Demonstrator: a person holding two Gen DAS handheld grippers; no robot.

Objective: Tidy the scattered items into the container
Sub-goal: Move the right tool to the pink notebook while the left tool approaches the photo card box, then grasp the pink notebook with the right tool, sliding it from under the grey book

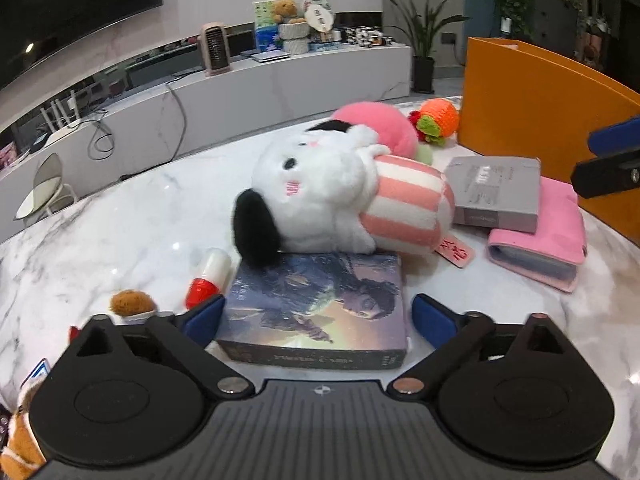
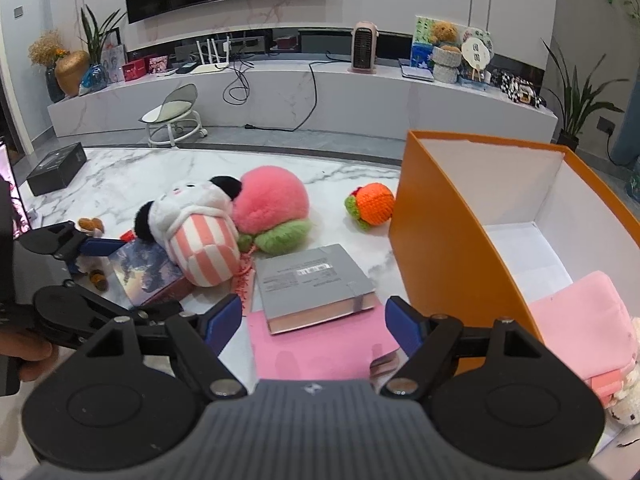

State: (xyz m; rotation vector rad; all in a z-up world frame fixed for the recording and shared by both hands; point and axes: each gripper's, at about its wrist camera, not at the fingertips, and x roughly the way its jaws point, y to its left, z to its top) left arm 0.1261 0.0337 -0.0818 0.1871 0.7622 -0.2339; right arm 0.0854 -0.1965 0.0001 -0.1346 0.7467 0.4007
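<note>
My left gripper (image 1: 316, 314) is open, its blue fingers on either side of a dark illustrated box (image 1: 320, 308) on the marble table. A white plush dog in a pink striped cup (image 1: 340, 196) leans on the box's far end. My right gripper (image 2: 314, 322) is open above a pink album (image 2: 316, 348), on which a grey book (image 2: 312, 284) lies. The orange container (image 2: 460, 240) stands at the right, with a pink item (image 2: 580, 320) inside. A pink peach plush (image 2: 272, 204) and an orange knitted fruit (image 2: 372, 204) lie farther back.
A red-and-white capsule toy (image 1: 208, 280) and a small brown plush (image 1: 130, 304) lie left of the box. A black box (image 2: 56, 174) sits at the table's far left corner. A hand (image 2: 28, 354) holds the left gripper. A TV cabinet runs behind.
</note>
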